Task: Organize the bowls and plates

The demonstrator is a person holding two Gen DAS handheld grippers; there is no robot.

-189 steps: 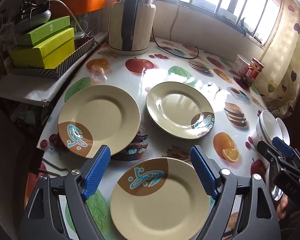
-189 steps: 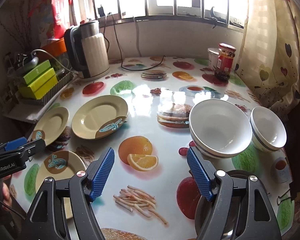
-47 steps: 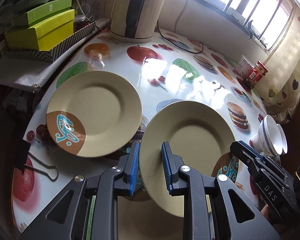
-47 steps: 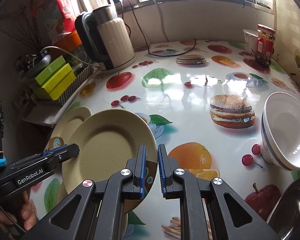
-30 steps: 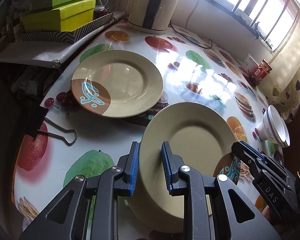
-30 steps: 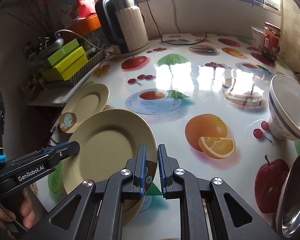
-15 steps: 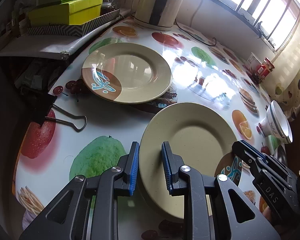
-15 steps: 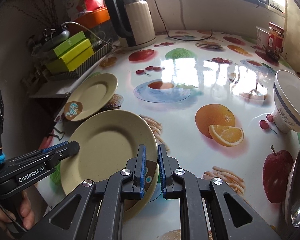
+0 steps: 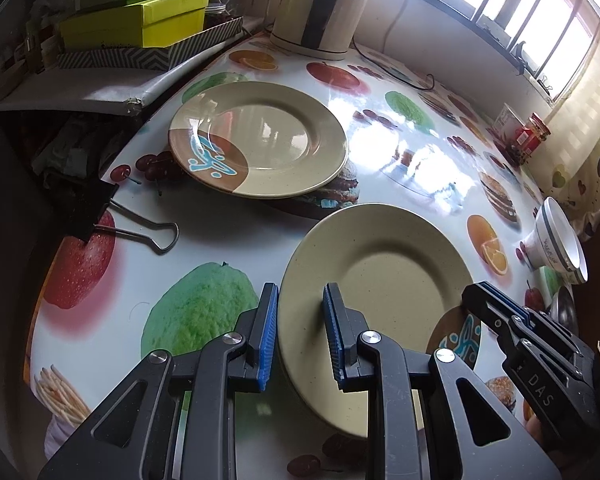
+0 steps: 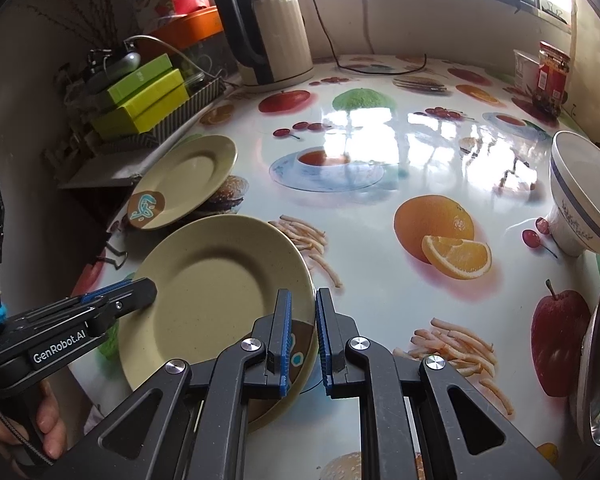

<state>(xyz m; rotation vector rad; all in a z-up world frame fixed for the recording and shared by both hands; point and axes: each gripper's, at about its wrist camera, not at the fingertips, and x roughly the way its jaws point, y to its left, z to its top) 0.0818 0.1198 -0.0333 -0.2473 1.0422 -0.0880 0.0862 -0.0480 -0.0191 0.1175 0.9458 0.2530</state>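
Nearest, our left gripper (image 9: 298, 330) and right gripper (image 10: 301, 336) stand slightly parted around the near plate (image 9: 380, 276) – rigid, glossy, likely slippery, best pinched at its rim. Beyond lies the second plate (image 9: 260, 136) – farther right, a bowl (image 10: 580, 196).

Home kitchen: el. kettle (image 10: 270, 28), fruit-print tablecloth (image 10: 380, 184), jar (image 10: 550, 76) by window (image 9: 512, 4).
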